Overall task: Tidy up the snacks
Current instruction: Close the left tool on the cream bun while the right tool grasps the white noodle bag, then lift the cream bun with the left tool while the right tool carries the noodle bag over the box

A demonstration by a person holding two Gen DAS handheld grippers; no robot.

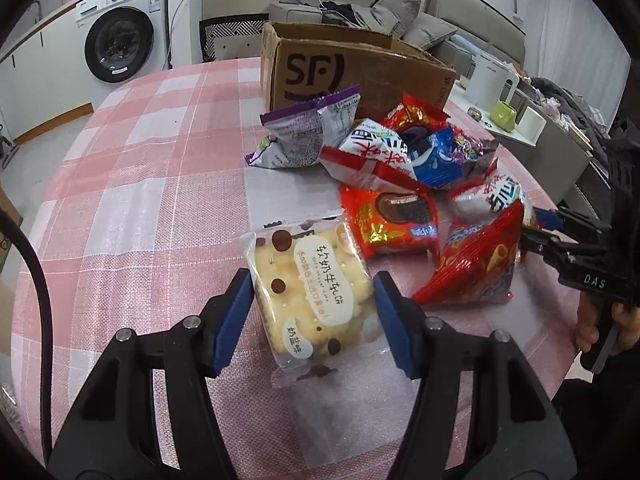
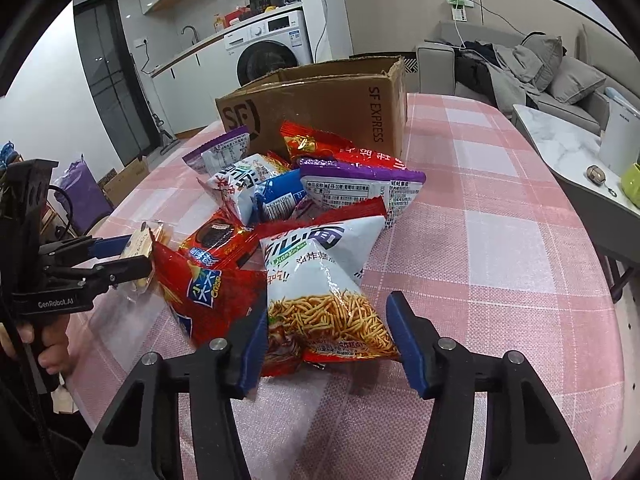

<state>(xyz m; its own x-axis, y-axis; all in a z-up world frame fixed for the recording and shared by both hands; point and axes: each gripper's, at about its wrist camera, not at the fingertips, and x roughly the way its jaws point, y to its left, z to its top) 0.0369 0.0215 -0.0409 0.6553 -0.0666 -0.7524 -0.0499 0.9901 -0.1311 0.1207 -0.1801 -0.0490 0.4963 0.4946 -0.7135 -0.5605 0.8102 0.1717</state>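
While snack pile [image 2: 304, 216] remains unsorted on surface [image 1: 132, 184], cardboard box [image 1: 352, 72] at 12 o'clock; left gripper [image 1: 312, 304] jaws apart around biscuit pack [image 1: 312, 292], right gripper [image 2: 328, 340] jaws apart around noodle bag [image 2: 332, 304].

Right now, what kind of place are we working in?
Most likely a small apartment with living room and kitchen in one space. A washing machine sits under a counter with a faucet, a grey sofa stands behind, and the snacks lie on a checked tablecloth by a cardboard box.
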